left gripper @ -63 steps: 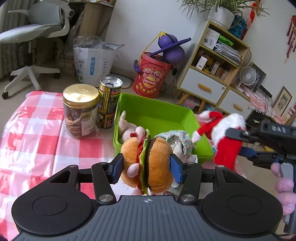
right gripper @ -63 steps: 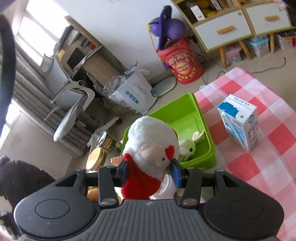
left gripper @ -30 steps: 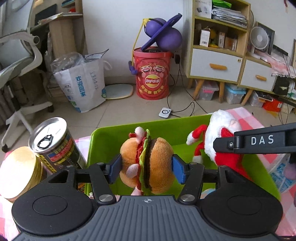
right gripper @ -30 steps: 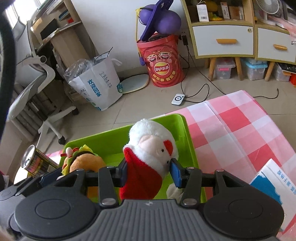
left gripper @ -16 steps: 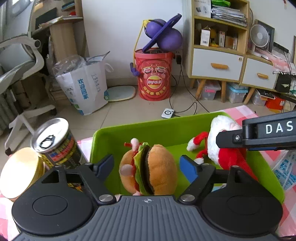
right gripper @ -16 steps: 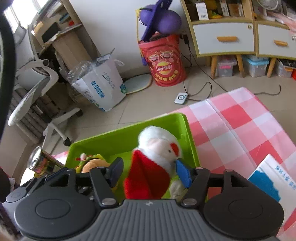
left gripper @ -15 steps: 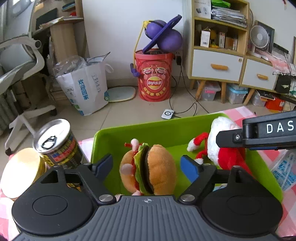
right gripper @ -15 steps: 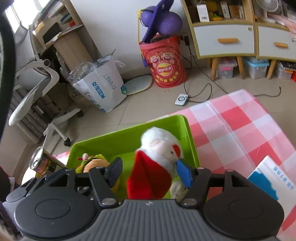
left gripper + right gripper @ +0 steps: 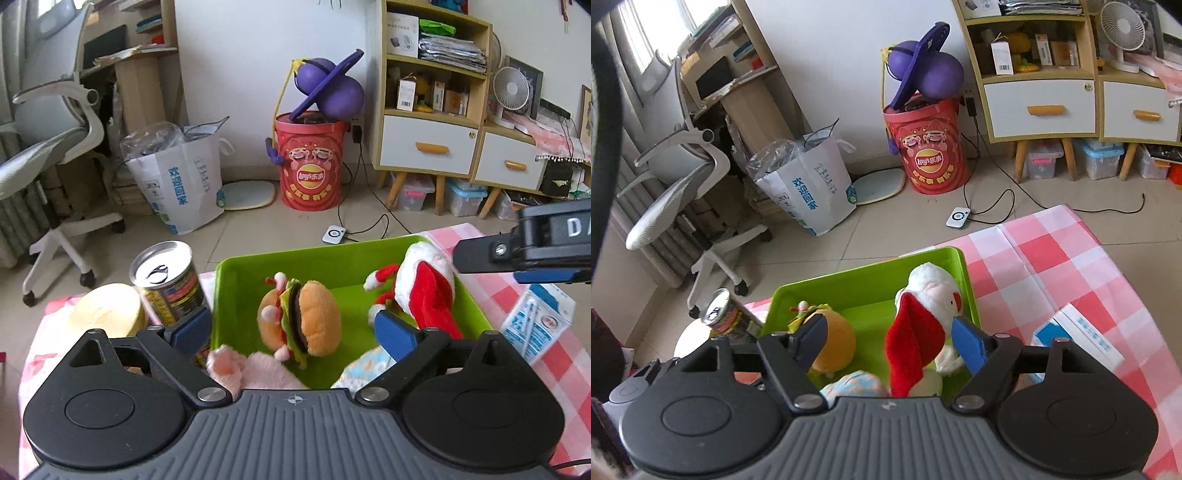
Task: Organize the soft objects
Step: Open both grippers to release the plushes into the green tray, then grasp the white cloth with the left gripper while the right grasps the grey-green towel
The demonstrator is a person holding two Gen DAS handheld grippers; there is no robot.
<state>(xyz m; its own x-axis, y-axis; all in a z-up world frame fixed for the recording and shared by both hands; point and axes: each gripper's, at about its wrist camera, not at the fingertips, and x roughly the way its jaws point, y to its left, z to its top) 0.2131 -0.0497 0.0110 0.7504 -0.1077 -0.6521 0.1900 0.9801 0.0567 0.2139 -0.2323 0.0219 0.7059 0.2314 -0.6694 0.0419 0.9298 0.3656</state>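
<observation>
fingers: left gripper [image 9: 293,328] and right gripper [image 9: 889,339] both spread wide, holding nothing.
toys: plush orange hamburger [image 9: 301,319] and red-and-white santa plush [image 9: 923,317] lie in the lime green plastic bin [image 9: 236,295].
hidden: pink plush [image 9: 251,371] and pale blue plush [image 9: 855,384] cut off by gripper bodies.
pose: both hover over the bin's near edge.

both wrist views look down from close above at the shared green bin [image 9: 236,295] [image 9: 871,284], facing the shelves.
</observation>
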